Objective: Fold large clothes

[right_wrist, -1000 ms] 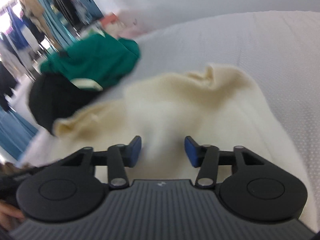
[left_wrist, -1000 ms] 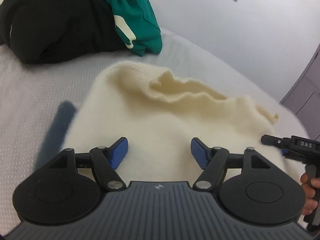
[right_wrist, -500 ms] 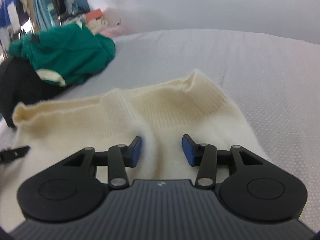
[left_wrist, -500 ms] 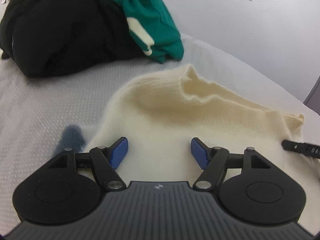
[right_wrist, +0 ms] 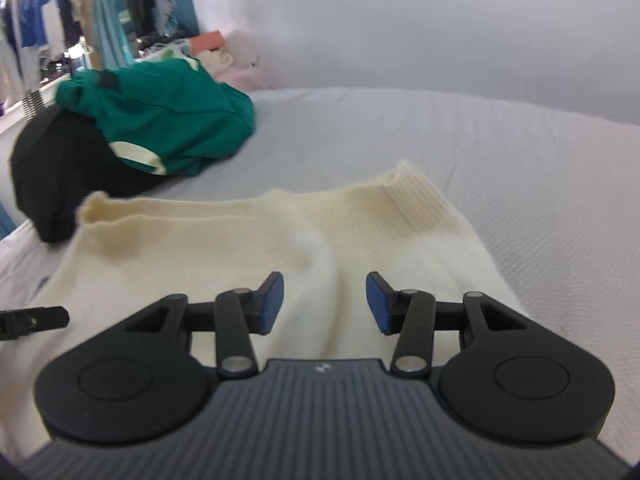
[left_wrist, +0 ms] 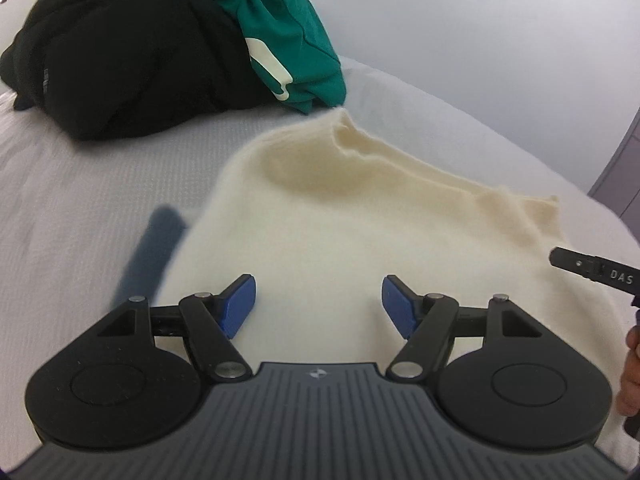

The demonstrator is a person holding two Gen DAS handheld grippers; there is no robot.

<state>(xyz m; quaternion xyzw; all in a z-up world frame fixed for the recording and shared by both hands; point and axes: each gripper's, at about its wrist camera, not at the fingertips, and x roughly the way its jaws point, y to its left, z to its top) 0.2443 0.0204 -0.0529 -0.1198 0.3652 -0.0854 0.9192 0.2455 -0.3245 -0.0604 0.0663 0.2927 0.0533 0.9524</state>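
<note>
A cream knitted sweater [left_wrist: 340, 220] lies spread on the pale bed cover [left_wrist: 80, 184], its ribbed edge turned toward the far side. My left gripper [left_wrist: 318, 300] hovers over the sweater's near part, open, with nothing between its blue pads. In the right wrist view the same sweater [right_wrist: 240, 232] shows a soft ridge running toward my right gripper [right_wrist: 325, 300], which is open above it; the pads do not press the cloth. The right gripper's black tip [left_wrist: 592, 270] pokes in at the right of the left wrist view, with a hand [left_wrist: 630, 368] below it.
A black garment [left_wrist: 120, 60] and a green one [left_wrist: 280, 20] are heaped at the far left of the bed. A blurred dark blue strip [left_wrist: 152, 248] lies by the sweater's left edge. Hanging clothes [right_wrist: 60, 20] fill the back left. A pale wall [right_wrist: 440, 20] stands behind.
Both views swung and then settled, and the right view levelled out. The sweater's ribbed edge now lies flatter and more stretched out. Both grippers kept the same width.
</note>
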